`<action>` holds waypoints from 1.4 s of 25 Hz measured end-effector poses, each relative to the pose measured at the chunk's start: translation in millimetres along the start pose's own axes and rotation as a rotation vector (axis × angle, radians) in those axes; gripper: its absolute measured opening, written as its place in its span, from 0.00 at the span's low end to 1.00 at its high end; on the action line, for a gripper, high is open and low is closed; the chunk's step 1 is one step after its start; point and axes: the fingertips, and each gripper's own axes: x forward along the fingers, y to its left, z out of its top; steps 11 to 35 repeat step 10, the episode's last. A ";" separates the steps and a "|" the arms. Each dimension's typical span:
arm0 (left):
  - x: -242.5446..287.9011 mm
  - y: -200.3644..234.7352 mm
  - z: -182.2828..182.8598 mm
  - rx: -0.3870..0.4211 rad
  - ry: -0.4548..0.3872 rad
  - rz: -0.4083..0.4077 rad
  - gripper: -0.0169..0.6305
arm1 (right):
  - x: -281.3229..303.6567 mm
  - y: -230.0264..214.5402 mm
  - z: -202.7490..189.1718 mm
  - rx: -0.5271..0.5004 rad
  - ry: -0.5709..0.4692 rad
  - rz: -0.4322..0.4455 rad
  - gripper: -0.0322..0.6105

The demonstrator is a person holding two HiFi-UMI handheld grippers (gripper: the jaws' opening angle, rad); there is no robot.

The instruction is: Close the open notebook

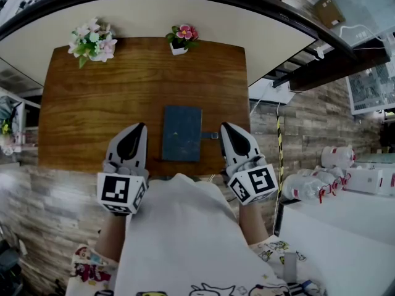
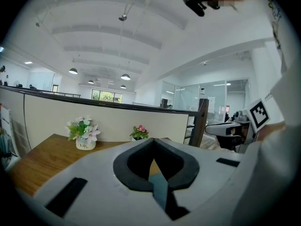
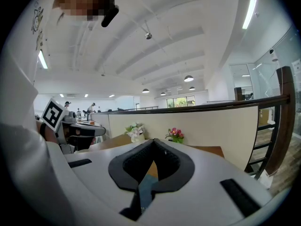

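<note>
A dark blue notebook (image 1: 182, 133) lies flat with its cover down on the wooden table (image 1: 92, 103), near the front edge, a small tab sticking out of its right side. My left gripper (image 1: 142, 127) hovers just left of it, shut and empty. Just right of the notebook is my right gripper (image 1: 223, 126), also shut with nothing in it. In the left gripper view the jaws (image 2: 153, 141) meet at their tips, and a strip of the blue notebook (image 2: 160, 186) shows below them. The right gripper view shows the same: closed jaws (image 3: 153, 141), with the blue cover (image 3: 146, 186) beneath.
Two small flower pots stand at the table's far edge: white-pink blooms (image 1: 92, 42) at the left and a pink flower (image 1: 182, 37) nearer the middle. A cream partition (image 1: 247, 17) runs behind the table. A white bench with bottles (image 1: 321, 177) stands at the right.
</note>
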 end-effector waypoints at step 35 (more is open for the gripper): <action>4.4 0.2 0.7 0.006 0.000 -0.048 0.03 | 3.0 -0.7 -2.1 0.006 0.006 -0.009 0.05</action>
